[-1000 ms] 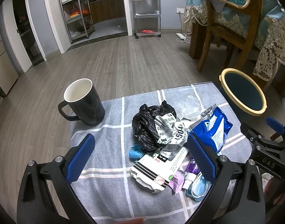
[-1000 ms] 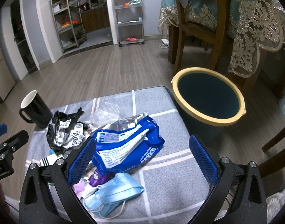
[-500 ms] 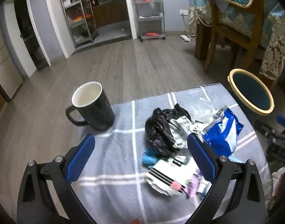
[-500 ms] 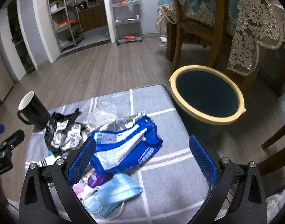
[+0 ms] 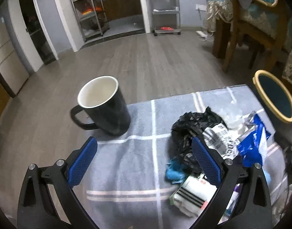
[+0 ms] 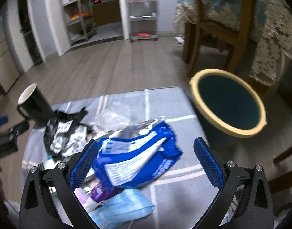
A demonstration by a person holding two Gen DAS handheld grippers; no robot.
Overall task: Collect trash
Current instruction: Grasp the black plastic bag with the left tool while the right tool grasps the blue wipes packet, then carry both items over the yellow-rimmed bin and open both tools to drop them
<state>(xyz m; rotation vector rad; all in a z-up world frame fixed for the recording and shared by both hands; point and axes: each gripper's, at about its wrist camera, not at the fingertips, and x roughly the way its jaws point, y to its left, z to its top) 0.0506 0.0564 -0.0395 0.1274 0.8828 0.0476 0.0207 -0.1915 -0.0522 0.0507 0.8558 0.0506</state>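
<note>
Both jaws wide, empty: left gripper (image 5: 144, 160) sat near the mug (image 5: 104, 106), could tip it; right gripper (image 6: 146, 158) over the blue wrapper (image 6: 138, 160).

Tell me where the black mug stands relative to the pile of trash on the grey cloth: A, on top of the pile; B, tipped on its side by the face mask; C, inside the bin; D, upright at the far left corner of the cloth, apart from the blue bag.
D: the black mug stands upright at the cloth's far left corner, well left of the blue bag.
</note>
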